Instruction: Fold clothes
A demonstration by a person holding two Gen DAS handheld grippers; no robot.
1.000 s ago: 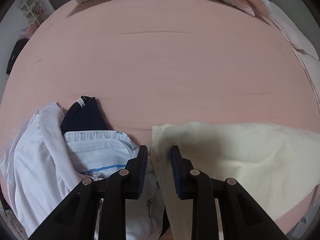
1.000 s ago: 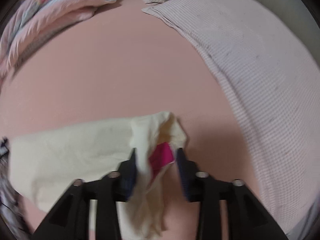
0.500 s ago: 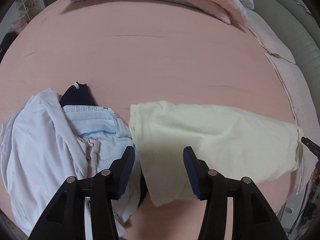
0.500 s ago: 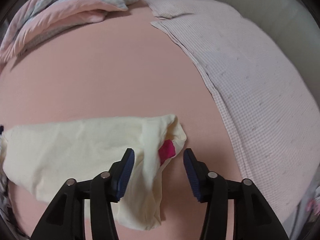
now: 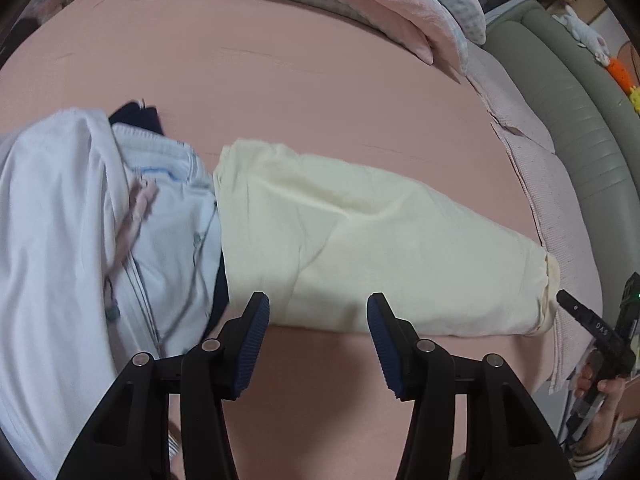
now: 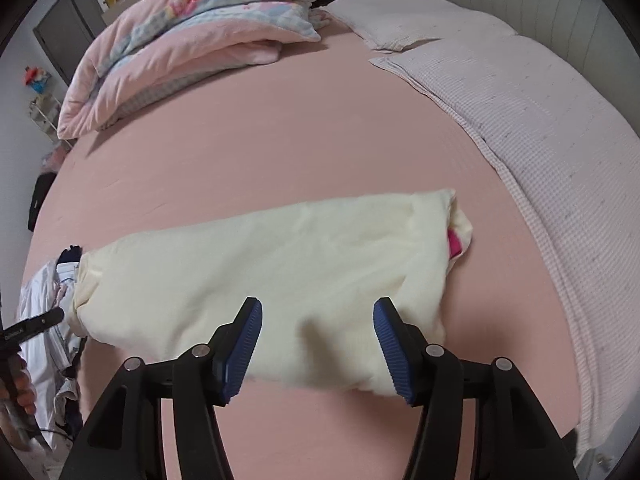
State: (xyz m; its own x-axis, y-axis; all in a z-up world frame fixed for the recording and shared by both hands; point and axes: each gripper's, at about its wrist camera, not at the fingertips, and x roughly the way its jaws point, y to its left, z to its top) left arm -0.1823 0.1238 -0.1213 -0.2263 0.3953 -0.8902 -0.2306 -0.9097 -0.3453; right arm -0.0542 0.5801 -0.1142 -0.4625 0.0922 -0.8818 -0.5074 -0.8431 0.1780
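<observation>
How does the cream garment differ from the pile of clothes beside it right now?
The cream garment lies spread as one long flat piece; the pile of clothes is bunched and rumpled. The cream garment is a single item, plain apart from a pink patch at one end; the pile mixes white, pale blue and navy pieces. Both rest on the pink bed sheet, edges meeting, and neither gripper holds either.

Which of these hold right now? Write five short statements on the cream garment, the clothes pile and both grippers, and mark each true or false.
1. The left gripper is open, gripping nothing. True.
2. The right gripper is shut on the cream garment. False: it is open.
3. The cream garment lies on the pink sheet. True.
4. The clothes pile is neatly folded. False: it is crumpled.
5. Magenta fabric shows at one end of the cream garment. True.
</observation>
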